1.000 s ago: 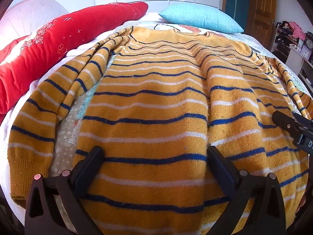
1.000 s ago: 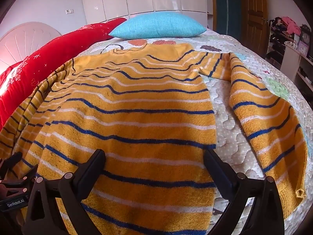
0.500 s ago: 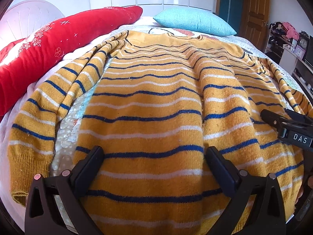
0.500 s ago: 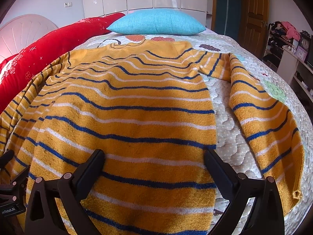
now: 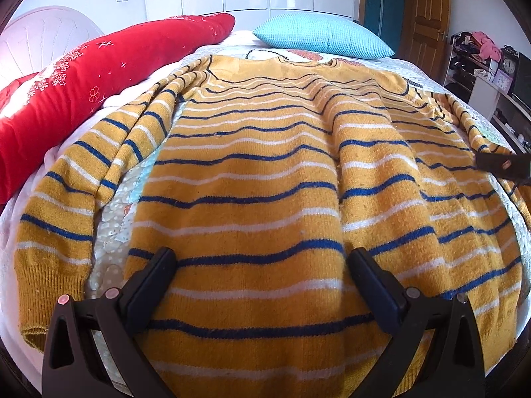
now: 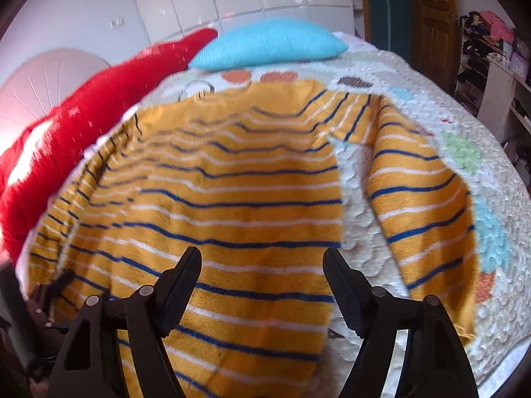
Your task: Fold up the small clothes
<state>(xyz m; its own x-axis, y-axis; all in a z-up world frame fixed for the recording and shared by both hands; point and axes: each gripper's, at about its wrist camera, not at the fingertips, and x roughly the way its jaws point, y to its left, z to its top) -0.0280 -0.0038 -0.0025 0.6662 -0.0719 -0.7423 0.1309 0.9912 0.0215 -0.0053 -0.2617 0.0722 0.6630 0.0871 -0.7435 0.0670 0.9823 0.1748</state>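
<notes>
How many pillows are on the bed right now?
2: a long red pillow along the left side by the headboard, and a blue pillow beyond the sweater's collar. Others may be hidden.

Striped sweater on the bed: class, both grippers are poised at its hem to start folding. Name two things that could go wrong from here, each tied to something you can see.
1. The right gripper has just been closing, but its jaws are open with nothing pinched; it may close short of the sweater.
2. A ridge runs down the body; folding now could trap that wrinkle.
</notes>
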